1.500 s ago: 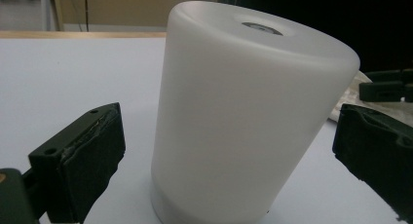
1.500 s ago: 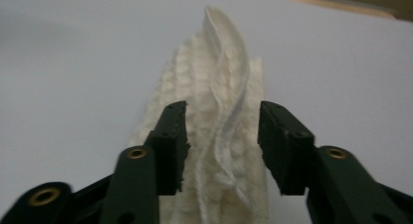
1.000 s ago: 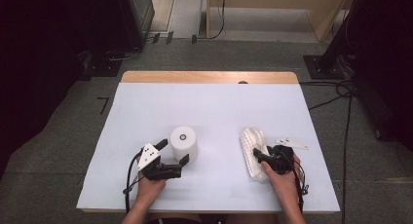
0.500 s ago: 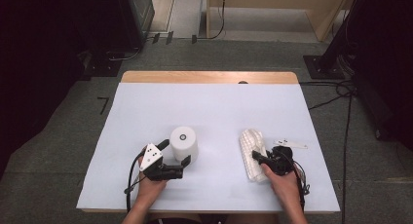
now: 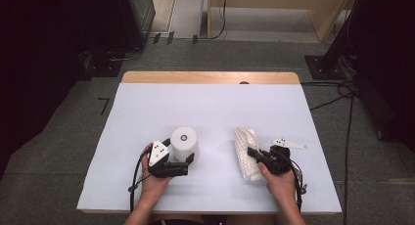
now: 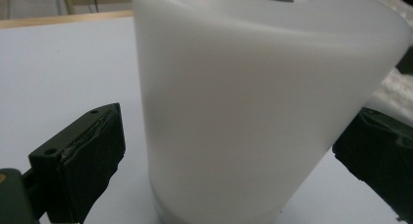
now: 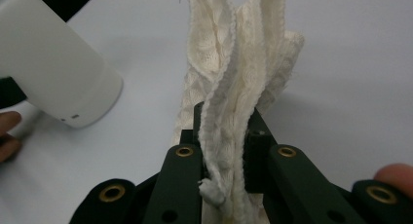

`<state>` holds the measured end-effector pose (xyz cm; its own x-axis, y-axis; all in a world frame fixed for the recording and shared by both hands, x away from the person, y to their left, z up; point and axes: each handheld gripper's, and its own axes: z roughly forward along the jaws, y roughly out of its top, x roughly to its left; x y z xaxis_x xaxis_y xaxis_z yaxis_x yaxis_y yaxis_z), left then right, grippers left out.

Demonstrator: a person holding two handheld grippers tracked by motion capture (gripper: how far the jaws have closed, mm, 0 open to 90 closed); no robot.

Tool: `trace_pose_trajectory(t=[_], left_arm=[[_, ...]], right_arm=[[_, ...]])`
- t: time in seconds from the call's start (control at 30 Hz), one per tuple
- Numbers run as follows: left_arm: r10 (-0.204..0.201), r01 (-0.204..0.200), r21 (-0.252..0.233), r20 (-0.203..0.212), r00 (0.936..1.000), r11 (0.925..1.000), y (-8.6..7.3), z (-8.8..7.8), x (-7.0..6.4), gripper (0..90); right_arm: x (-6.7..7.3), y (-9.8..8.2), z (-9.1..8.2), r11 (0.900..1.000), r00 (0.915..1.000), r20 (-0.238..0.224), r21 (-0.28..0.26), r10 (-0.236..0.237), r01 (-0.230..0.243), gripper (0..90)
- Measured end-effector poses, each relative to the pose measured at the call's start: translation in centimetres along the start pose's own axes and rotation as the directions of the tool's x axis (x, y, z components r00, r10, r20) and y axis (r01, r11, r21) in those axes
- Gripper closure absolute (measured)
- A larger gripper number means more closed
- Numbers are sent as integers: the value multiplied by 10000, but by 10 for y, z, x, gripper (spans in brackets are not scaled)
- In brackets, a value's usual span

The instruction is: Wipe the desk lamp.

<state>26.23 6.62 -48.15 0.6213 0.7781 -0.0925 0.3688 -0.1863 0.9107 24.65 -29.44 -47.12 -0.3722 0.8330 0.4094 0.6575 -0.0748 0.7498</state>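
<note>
My right gripper (image 5: pixel 253 153) is clenched on the cream knitted cloth (image 5: pixel 246 151), its jaws having just been closing with the fabric between them; in the right gripper view the folded edges of the cloth (image 7: pixel 234 87) are pinched between the two black pads and rise out of them, with the rest of it trailing down onto the white-covered bench (image 5: pixel 215 107). In the high view the cloth lies on the right half of the bench, near my edge, as a long strip running from near to far, and my right gripper comes onto it from its right side, about at the middle of the strip. My left gripper (image 5: pixel 188 159) is released: in the left gripper view its jaws stand on either side of the white cylinder (image 6: pixel 263 102), with a clear gap showing between the left pad and the cylinder wall, while on the right side I cannot tell whether the pad touches it. The white cylinder (image 5: pixel 184 143) stands upright on the left half of the bench, just beyond my left gripper and well apart from the cloth. A small white plate (image 5: pixel 288 144) lies flat on the bench just to the far right of my right gripper.
</note>
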Motion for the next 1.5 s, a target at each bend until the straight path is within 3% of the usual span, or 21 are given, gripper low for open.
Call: trace_pose_trajectory(t=[0.17,0.3,0.43,0.6,0.7,0.8,0.93,1.07,1.17,1.27,1.43,1.5], left_arm=[[108,-105,218,-146,9998,9997,2,8,-1,0],[84,-86,289,72,9999,9995,1,14,2,16],[449,-444,292,-155,9989,9986,2,18,-2,62],[374,-372,308,-32,9993,9988,1,20,0,70],[609,-604,351,-155,9980,9976,2,19,-1,80],[952,-949,549,-30,9955,9940,4,16,-4,84],[1748,-1763,633,292,9842,9823,7,13,-15,86],[2005,-2054,608,779,9766,9768,10,12,-29,86],[2611,-2676,714,887,9612,9609,12,13,-42,86],[2712,-2794,592,1183,9552,9583,14,10,-51,86],[2976,-3060,489,1315,9456,9508,20,2,-54,86],[2951,-3033,385,1443,9445,9521,22,-1,-53,86]], right_arm=[[17,15,-7,9984,9988,-397,-507,-281,261,811],[30,26,-7,9956,9937,-1028,-861,-448,360,811],[45,33,-8,9900,9900,-1050,-1147,-942,821,810],[57,38,-8,9874,9844,-1380,-1296,-1089,910,809],[63,39,-8,9869,9830,-1448,-1317,-1126,936,809],[68,42,-9,9853,9806,-1585,-1431,-1156,930,809],[76,47,-17,9858,9711,-2054,-1392,-1212,936,808],[83,52,-28,9851,9694,-2202,-1552,-1081,746,808],[92,50,-26,9874,9623,-2516,-1428,-1033,686,808],[102,46,-17,9891,9562,-2670,-1147,-1201,922,806],[102,40,-6,9918,9584,-2607,-813,-1167,987,803],[99,41,-8,9927,9604,-2559,-751,-1102,939,801]])
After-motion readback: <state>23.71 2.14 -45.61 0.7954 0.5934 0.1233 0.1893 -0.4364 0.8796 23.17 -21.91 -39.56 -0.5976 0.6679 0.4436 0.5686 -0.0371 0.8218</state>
